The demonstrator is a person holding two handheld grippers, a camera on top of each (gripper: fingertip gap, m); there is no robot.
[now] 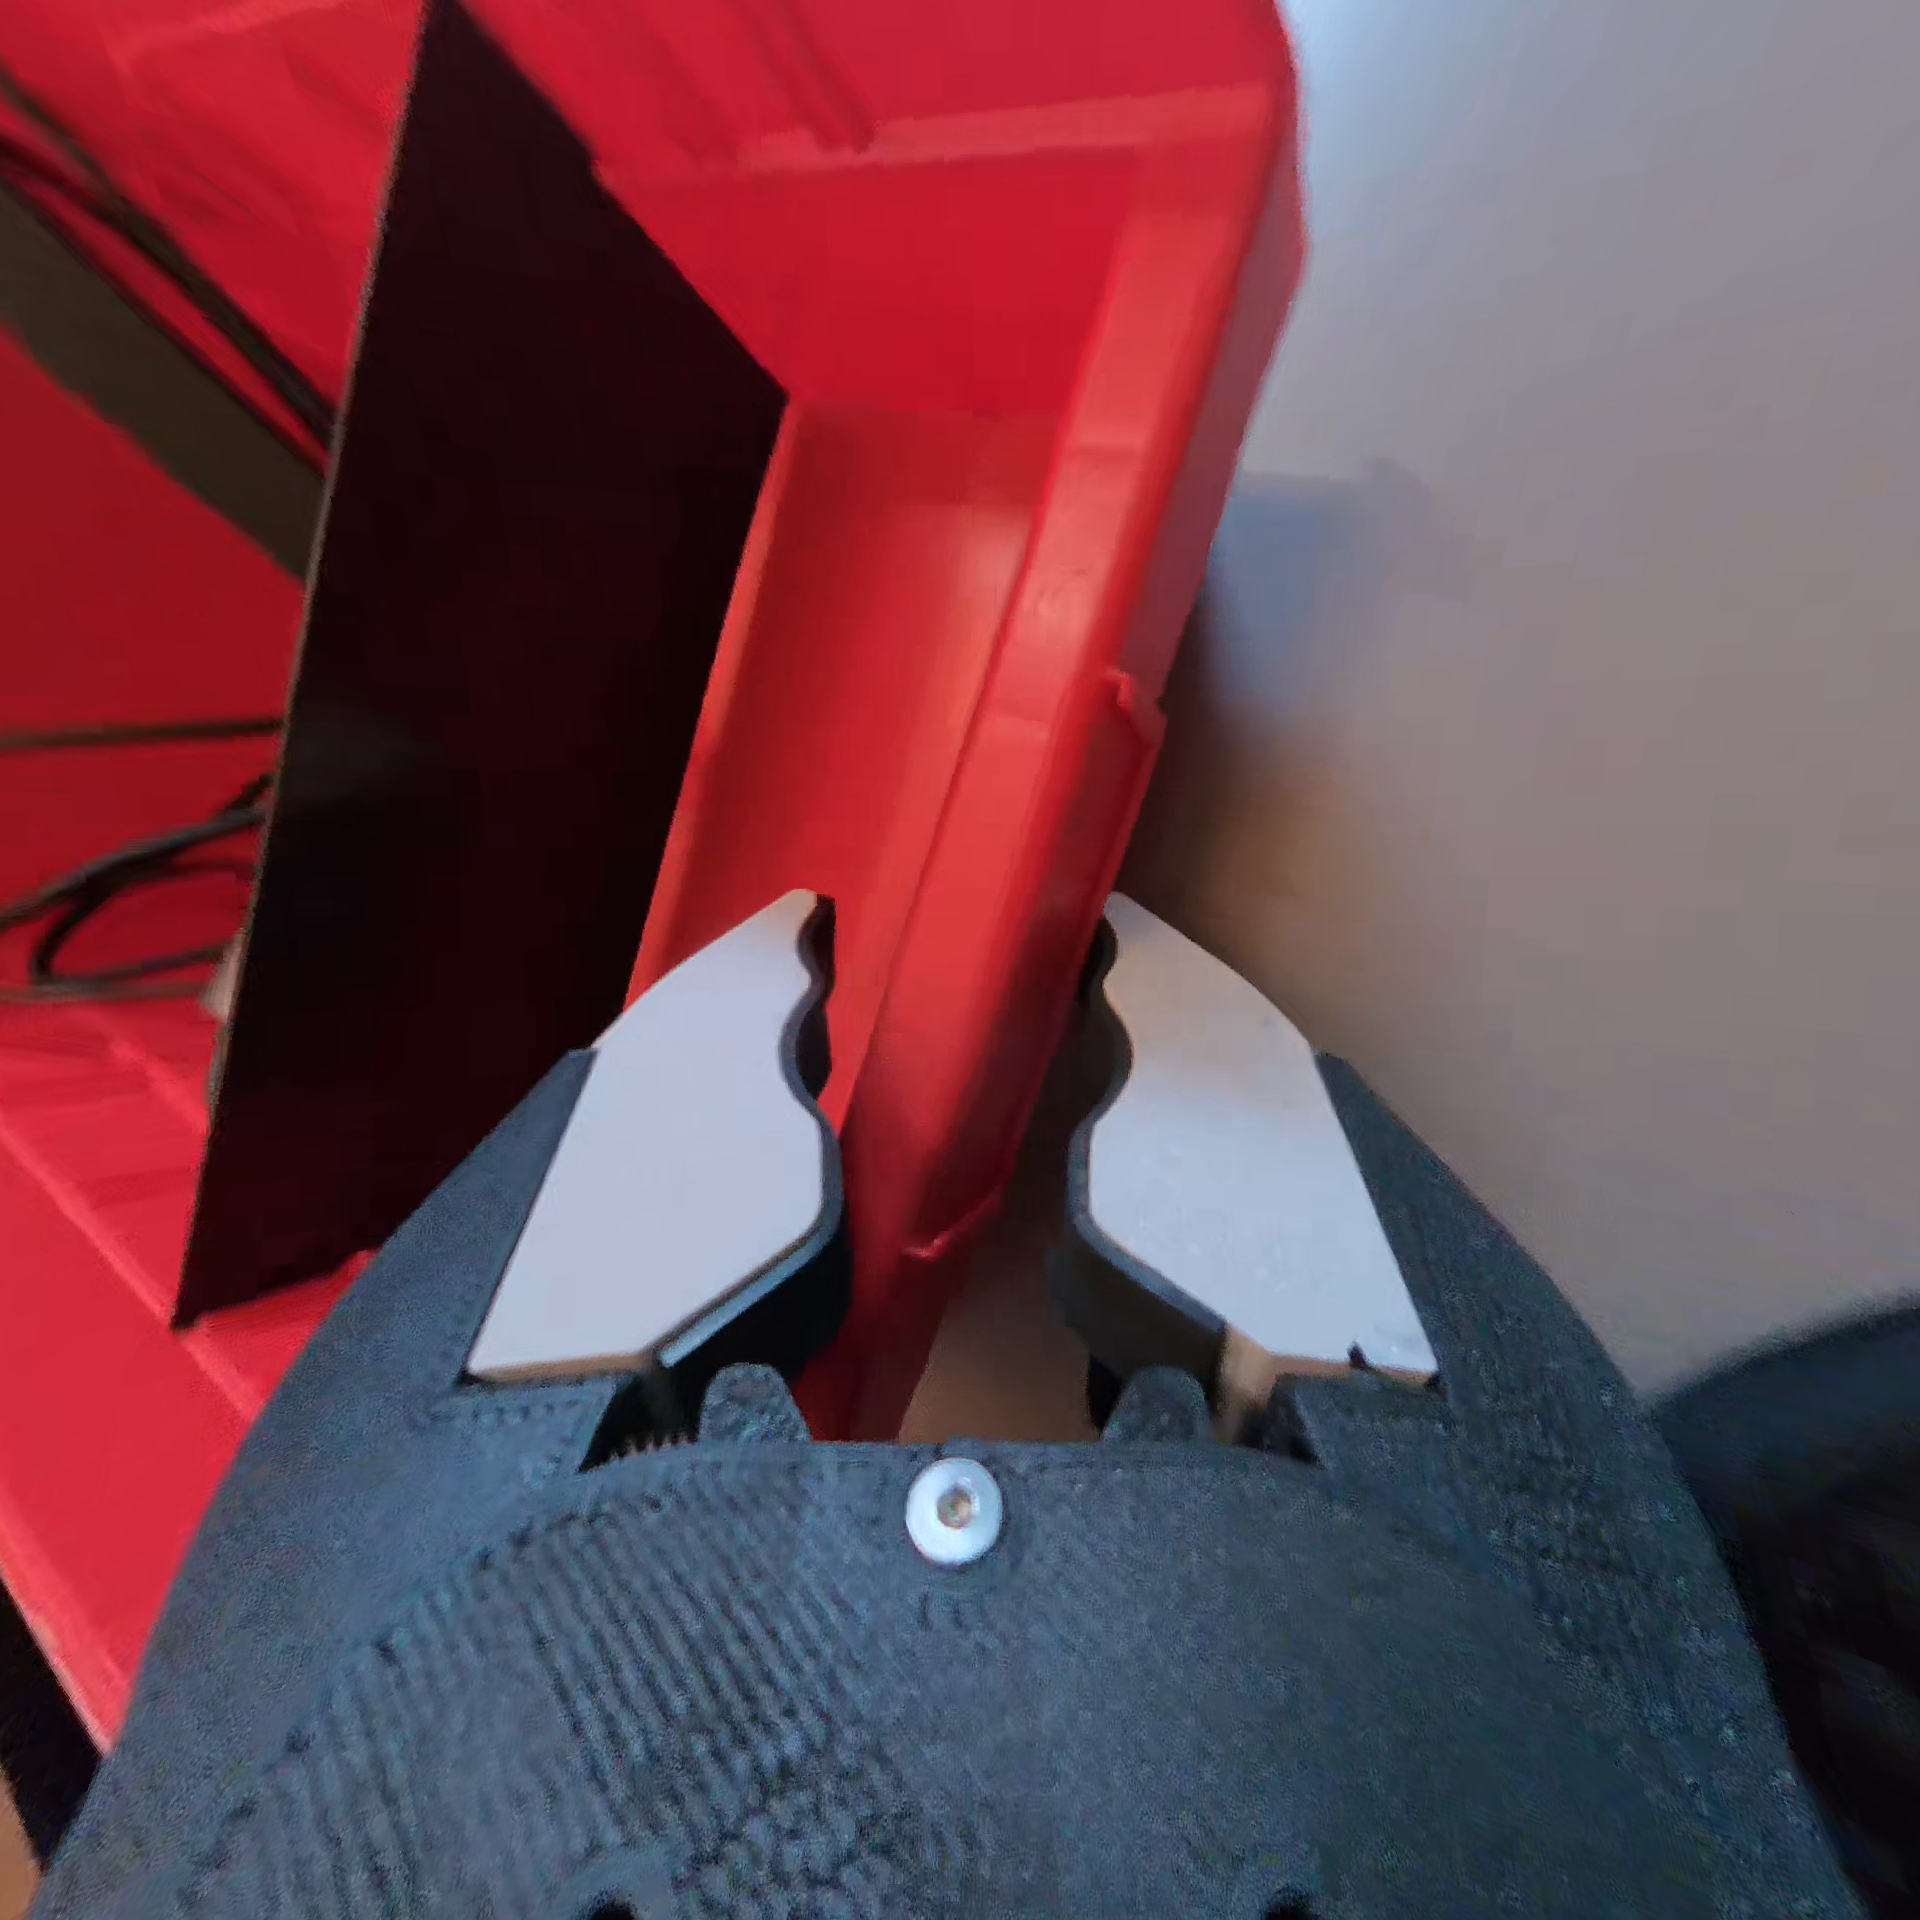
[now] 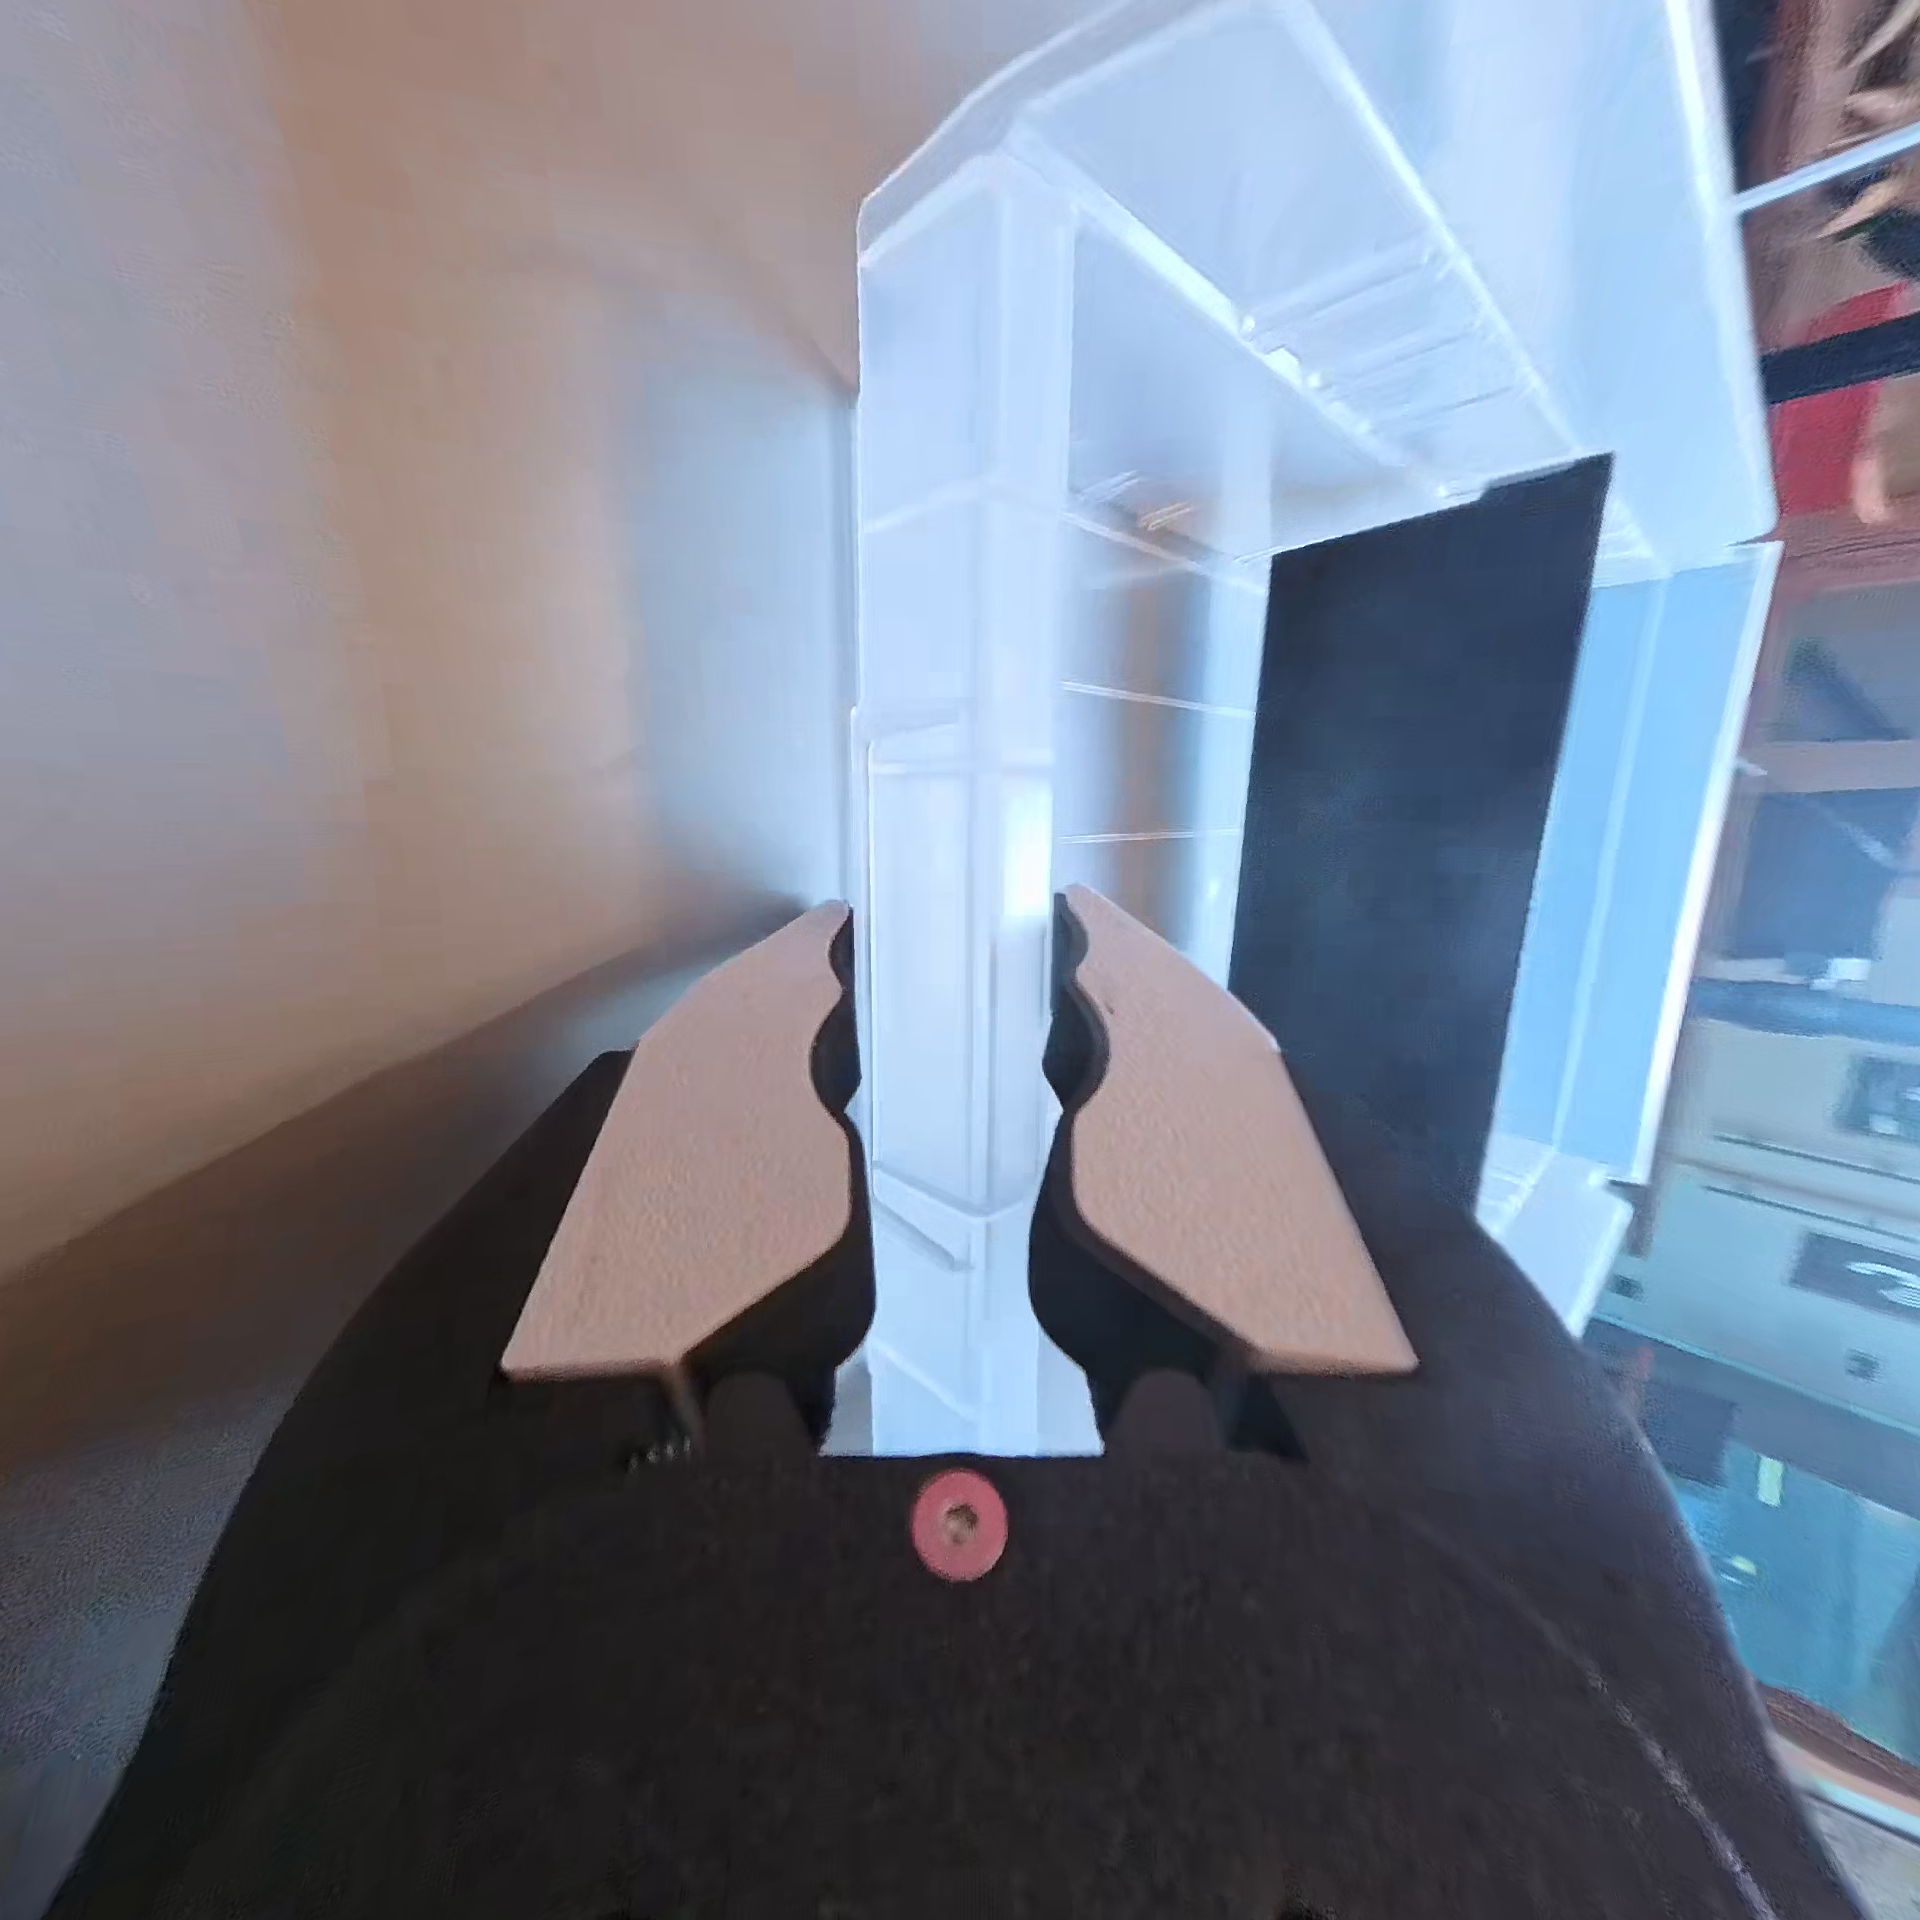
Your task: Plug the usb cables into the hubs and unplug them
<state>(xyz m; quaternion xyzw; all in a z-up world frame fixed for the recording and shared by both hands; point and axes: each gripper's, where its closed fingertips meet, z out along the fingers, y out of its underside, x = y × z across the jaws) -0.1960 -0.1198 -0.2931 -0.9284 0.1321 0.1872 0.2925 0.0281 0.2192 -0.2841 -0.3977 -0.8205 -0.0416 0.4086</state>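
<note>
My left gripper (image 1: 964, 920) straddles the side wall of a red plastic bin (image 1: 1039, 416), one finger inside and one outside, and is shut on that wall. A black divider panel (image 1: 499, 727) stands inside the bin. Black cables (image 1: 125, 904) lie in the bin at the far left, beside a dark bar (image 1: 135, 384) that is too blurred to name. My right gripper (image 2: 951, 914) is shut on the wall of a clear plastic bin (image 2: 1195, 312), which holds its own black divider panel (image 2: 1403, 831). No plug or hub port shows clearly.
A pale wall (image 1: 1610, 520) lies to the right of the red bin and also to the left of the clear bin (image 2: 364, 520). Blurred shelves with boxes (image 2: 1808, 1039) show through and beyond the clear bin on the right. My hands' fingertips stand some 40 centimeters from each other.
</note>
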